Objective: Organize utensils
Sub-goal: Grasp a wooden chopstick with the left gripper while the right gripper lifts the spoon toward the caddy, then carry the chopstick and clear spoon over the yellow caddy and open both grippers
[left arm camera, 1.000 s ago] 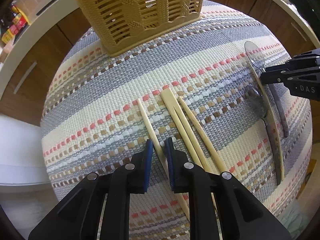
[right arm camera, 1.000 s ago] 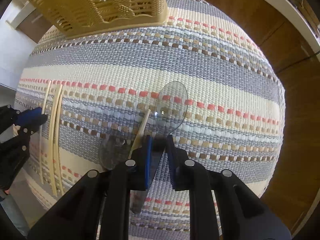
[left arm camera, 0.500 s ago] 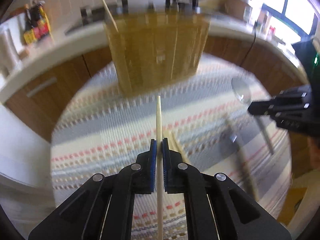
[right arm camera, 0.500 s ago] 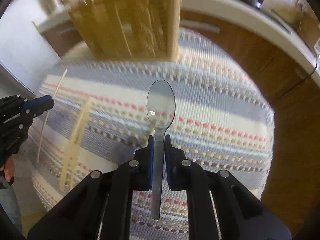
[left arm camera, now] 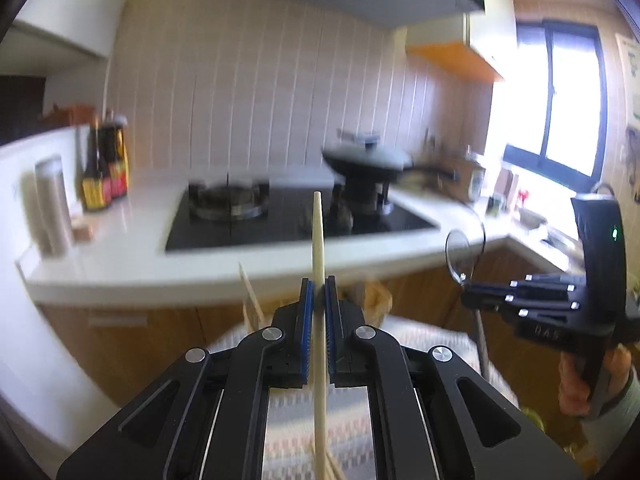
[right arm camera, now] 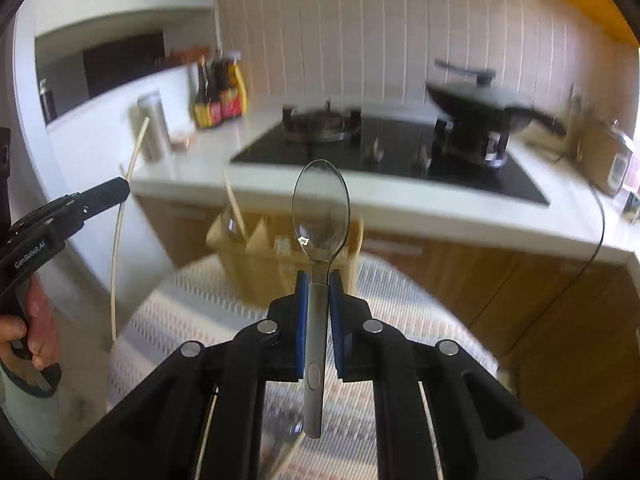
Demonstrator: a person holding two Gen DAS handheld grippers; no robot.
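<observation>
Closest to me on my left, the left gripper (left arm camera: 316, 292) is clamped on a single wooden chopstick (left arm camera: 318, 240), its blue pads (left arm camera: 306, 332) pressed against both sides of the shaft; the stick stands nearly upright, its tip rising in front of the stove and its lower end running down between the arms of the tool. On my right, the right gripper (right arm camera: 319, 280) is closed on the handle of a metal spoon (right arm camera: 320, 210), bowl up and facing the camera, handle end hanging below the pads. Both utensils are lifted clear of the striped woven mat (right arm camera: 192, 296) on the table below. Just past the spoon, the tan slotted utensil basket (right arm camera: 256, 252) stands on the far part of the mat, with a chopstick (right arm camera: 234, 204) already leaning up out of its left side. Behind it runs the white kitchen counter (right arm camera: 400, 200) with a black gas hob (right arm camera: 400, 152), a dark lidded wok (right arm camera: 476, 98) on the right burner, and sauce bottles (right arm camera: 220, 96) to the left, all somewhat blurred.
</observation>
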